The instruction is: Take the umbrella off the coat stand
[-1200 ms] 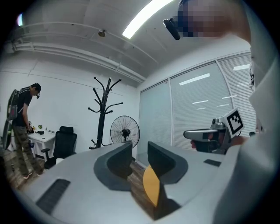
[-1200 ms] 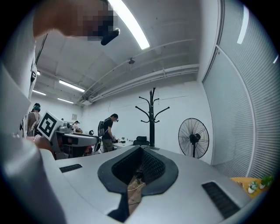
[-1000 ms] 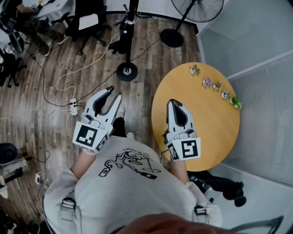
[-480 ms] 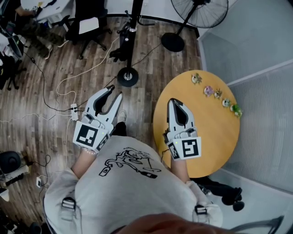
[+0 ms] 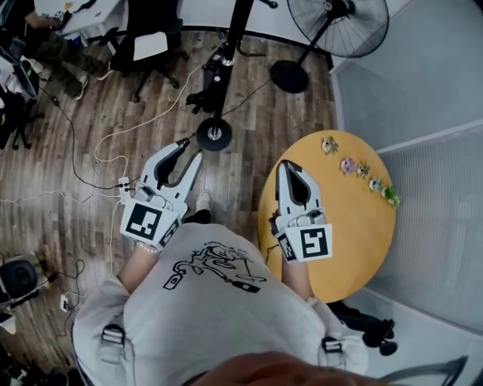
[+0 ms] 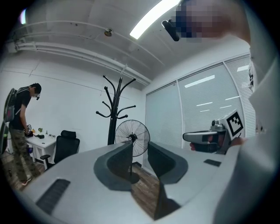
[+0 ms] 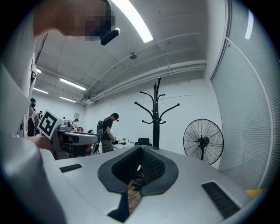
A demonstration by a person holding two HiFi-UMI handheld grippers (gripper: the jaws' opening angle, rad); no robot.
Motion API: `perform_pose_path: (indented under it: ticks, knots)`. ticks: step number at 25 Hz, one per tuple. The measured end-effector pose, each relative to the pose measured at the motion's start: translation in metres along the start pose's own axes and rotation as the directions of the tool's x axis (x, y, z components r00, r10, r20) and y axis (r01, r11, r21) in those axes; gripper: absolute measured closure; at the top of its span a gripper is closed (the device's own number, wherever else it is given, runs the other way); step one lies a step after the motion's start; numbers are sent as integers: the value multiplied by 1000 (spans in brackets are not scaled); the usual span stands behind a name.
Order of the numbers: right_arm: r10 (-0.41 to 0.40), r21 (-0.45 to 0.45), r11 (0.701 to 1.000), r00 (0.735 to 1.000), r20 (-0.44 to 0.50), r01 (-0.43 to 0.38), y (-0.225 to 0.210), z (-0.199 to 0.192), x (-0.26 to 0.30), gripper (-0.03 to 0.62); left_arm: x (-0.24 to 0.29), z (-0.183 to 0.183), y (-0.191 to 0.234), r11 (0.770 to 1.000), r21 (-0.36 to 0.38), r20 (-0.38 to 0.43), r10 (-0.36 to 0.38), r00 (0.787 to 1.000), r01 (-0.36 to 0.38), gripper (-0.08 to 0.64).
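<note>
Each gripper carries a white cube printed with a black square marker, and the person's grey shirt bears a black line drawing whose lettering is too small to read.

The left gripper, smooth grey plastic with dark ribbed pads, sits at centre left of the head view. Its jaws stand a narrow gap apart with nothing between them. The right gripper is at centre right over the round, honey-coloured wooden table, its jaws closed together and empty.

The coat stand is a black pole on a round disc foot at top centre of the head view, on grey-brown plank flooring. A slim dark bundle pressed against its lower pole appears to be the umbrella, though it is too small to be sure. It is well apart from both grippers.

In both gripper views the stand's curved upper hooks are bare. A black wire-caged pedestal fan stands to its right, and small pastel figurines line the table's far edge.
</note>
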State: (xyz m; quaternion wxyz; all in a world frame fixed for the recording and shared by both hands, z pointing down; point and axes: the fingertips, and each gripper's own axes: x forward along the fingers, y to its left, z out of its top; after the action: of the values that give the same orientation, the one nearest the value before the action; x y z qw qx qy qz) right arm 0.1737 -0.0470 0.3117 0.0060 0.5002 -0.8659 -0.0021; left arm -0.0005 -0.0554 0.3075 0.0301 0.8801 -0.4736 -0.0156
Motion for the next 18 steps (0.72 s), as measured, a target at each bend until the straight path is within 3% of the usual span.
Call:
perform_pose_path:
  ticks: [18]
  knots:
    - [13,-11,1000,1000,-23,-14,-8,-6,105,577,61,-13,86,1000,-29,-19,-6,1000,5,446]
